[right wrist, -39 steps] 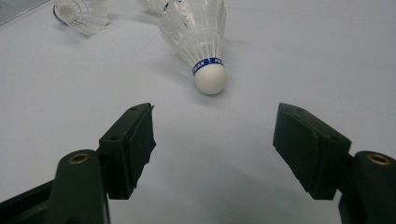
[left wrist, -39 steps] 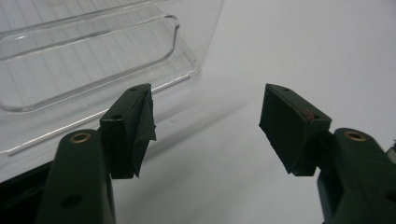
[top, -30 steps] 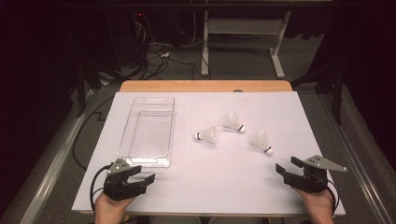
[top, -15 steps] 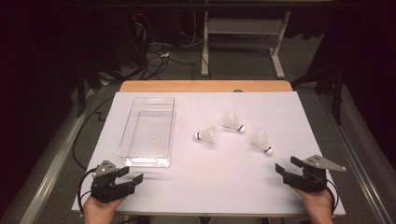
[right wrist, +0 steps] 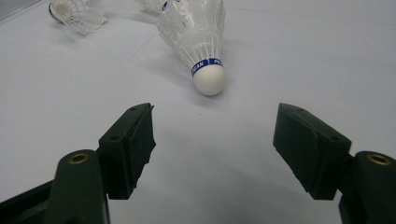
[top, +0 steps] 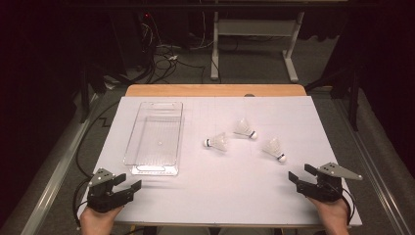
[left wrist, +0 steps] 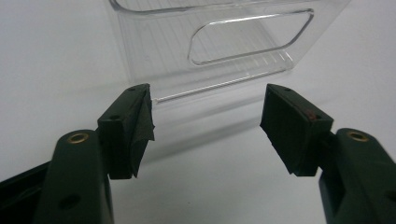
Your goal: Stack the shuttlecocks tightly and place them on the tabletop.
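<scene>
Fingers [right wrist: 135,140] apart; shuttlecock [right wrist: 198,35] lying just ahead.

A lab-like recording room: a white-covered table [top: 215,196] under the grippers, loose cables [top: 166,56] on the grey floor beyond them, a metal desk frame [top: 254,44], dark surroundings.

Left gripper [top: 128,186] — shifted over the last second from just near of the clear tray [top: 147,166], left and nearward to the table's near-left corner; now well apart from the tray's near end, jaws spread wide. The hand [top: 98,220] behind it sits lower at the near edge.
</scene>
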`<state>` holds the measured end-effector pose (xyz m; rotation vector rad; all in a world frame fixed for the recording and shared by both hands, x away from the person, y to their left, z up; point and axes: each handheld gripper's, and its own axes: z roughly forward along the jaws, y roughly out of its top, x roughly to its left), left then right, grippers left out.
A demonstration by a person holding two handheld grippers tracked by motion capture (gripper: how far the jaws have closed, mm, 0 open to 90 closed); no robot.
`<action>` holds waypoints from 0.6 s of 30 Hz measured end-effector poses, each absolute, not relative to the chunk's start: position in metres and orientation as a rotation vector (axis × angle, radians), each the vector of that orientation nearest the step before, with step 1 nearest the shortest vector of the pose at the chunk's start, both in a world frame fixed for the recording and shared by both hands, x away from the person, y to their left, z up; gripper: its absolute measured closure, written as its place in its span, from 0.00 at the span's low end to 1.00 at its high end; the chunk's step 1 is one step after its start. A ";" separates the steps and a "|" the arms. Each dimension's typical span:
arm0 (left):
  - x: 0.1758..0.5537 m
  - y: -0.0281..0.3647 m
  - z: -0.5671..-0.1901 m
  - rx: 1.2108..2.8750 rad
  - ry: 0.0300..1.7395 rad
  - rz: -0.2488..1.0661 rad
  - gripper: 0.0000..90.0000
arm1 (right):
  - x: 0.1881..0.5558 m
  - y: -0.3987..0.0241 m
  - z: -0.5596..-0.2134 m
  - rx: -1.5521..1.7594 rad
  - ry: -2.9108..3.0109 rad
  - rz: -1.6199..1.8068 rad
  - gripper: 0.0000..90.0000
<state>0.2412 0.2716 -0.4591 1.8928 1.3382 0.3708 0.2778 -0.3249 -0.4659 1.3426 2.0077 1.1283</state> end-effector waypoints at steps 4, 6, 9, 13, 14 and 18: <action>0.242 0.271 -0.462 1.900 1.351 0.377 0.39 | 0.278 -0.325 -0.466 1.334 2.015 1.127 0.33; 0.241 0.271 -0.461 1.891 1.351 0.388 0.39 | 0.278 -0.325 -0.466 1.326 2.015 1.132 0.33; 0.240 0.270 -0.462 1.896 1.351 0.389 0.39 | 0.279 -0.324 -0.465 1.319 2.018 1.135 0.33; 0.240 0.269 -0.463 1.895 1.352 0.397 0.39 | 0.279 -0.323 -0.464 1.306 2.019 1.144 0.32; 0.240 0.270 -0.462 1.896 1.351 0.395 0.39 | 0.279 -0.323 -0.464 1.306 2.017 1.150 0.32; 0.240 0.270 -0.463 1.892 1.348 0.390 0.38 | 0.279 -0.324 -0.463 1.301 2.013 1.161 0.32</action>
